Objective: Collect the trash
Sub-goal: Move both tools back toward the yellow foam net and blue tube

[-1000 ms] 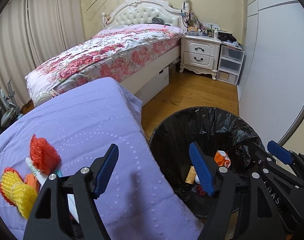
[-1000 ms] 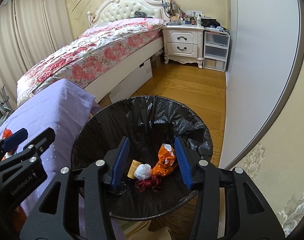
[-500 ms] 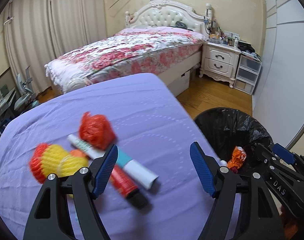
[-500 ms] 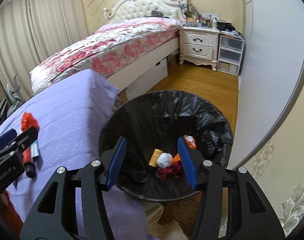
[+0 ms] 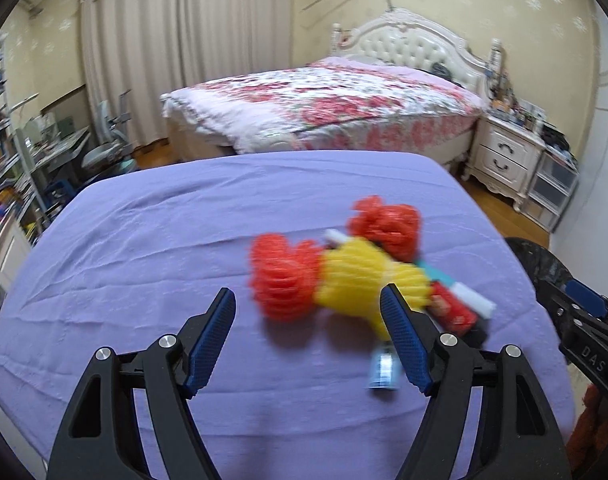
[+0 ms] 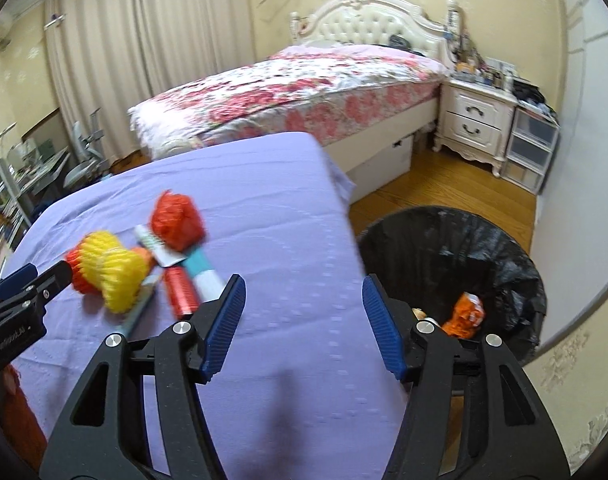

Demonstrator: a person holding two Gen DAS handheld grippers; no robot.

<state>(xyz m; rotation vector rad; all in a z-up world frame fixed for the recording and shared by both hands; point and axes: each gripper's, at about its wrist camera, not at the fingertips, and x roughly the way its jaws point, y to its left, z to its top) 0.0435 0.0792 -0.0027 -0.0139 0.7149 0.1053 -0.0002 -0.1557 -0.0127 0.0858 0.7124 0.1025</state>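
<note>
Trash (image 5: pixel 355 276) lies heaped left of the bin (image 6: pixel 455 276); your left gripper (image 5: pixel 307 336) gapes empty, your right gripper (image 6: pixel 304 320), just widening, holds nothing.

A bed (image 6: pixel 304 92) with a floral cover stands beyond the purple-covered table (image 5: pixel 184 240); a white nightstand (image 6: pixel 473 124) stands beside the bed.
</note>
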